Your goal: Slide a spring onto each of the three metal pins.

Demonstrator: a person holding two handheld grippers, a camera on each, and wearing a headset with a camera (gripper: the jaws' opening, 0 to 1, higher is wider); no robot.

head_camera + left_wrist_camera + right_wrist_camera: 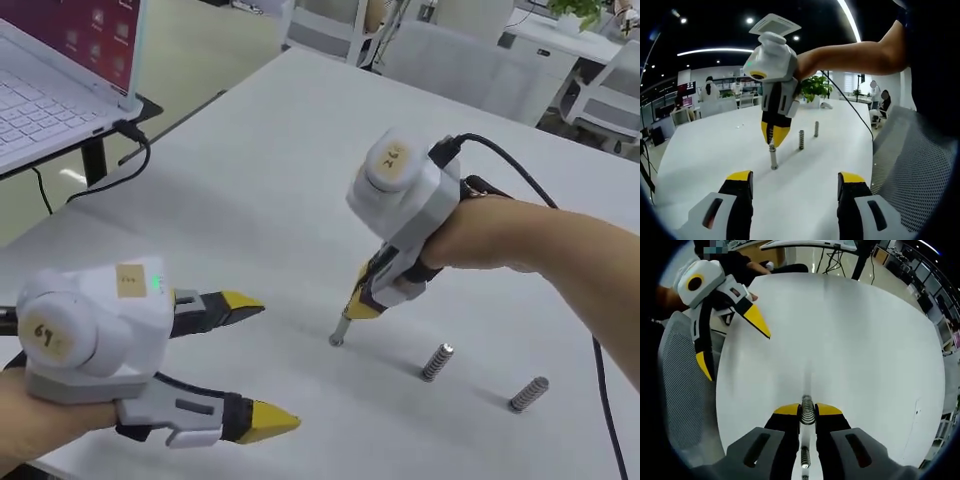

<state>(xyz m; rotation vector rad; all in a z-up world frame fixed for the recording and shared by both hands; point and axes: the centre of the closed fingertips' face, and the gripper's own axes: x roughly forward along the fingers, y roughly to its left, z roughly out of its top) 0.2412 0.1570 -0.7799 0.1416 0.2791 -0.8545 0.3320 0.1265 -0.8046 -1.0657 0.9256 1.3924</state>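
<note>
Nearby, we see a laptop (60, 80) off to the left and two sprung pins (437, 362) (528, 394) on the table (300, 180) beside the bare pin (340, 335), over whose top the right gripper (360, 308) stands closed on a spring (807, 412), while the left gripper (280, 364) hangs wide open and empty.

Our right gripper (362, 303) with a spring (807, 412) over the left pin (338, 337), middle pin (437, 362) and right pin (528, 394) rowed rightward on the table (250, 180), left gripper (278, 365) nearer us, laptop (50, 70) far left.
</note>
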